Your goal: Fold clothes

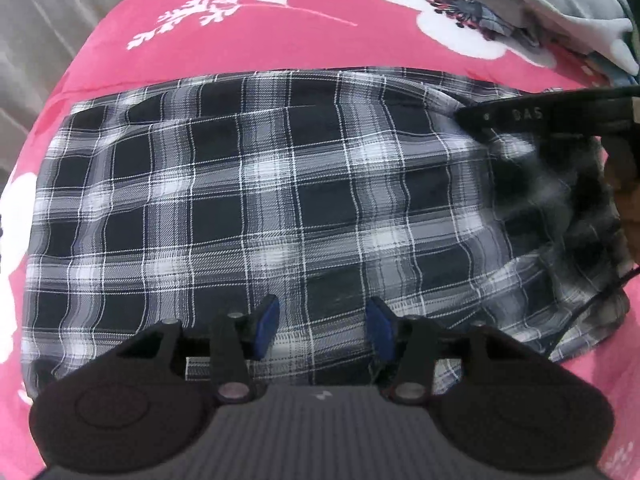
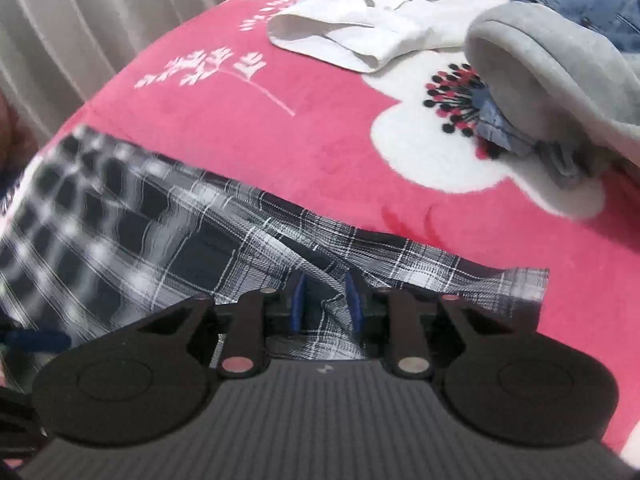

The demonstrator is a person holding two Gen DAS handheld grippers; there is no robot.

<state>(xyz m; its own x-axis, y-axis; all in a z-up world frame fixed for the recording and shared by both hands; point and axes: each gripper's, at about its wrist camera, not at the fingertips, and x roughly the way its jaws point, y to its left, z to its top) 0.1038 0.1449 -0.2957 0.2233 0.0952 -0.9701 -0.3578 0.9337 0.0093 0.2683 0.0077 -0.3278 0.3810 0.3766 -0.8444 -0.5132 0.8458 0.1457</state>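
Observation:
A black-and-white plaid garment [image 1: 280, 180] lies spread flat on a pink flowered blanket [image 1: 240, 48]. Over its near edge, my left gripper [image 1: 323, 308] stands open, its blue pads apart and the cloth lying beneath them. In the right wrist view my right gripper [image 2: 326, 300] is shut on a raised fold at the edge of the plaid garment [image 2: 160, 240]. The cloth to its left is blurred. A black finger [image 1: 516, 115] of the right gripper reaches in at the garment's right side in the left wrist view.
A folded white garment [image 2: 360, 28] lies at the far side of the blanket [image 2: 280, 140]. A grey garment [image 2: 540, 60] and blue denim [image 2: 592, 12] are piled at the far right. A pale curtain [image 2: 60, 20] hangs beyond the left edge.

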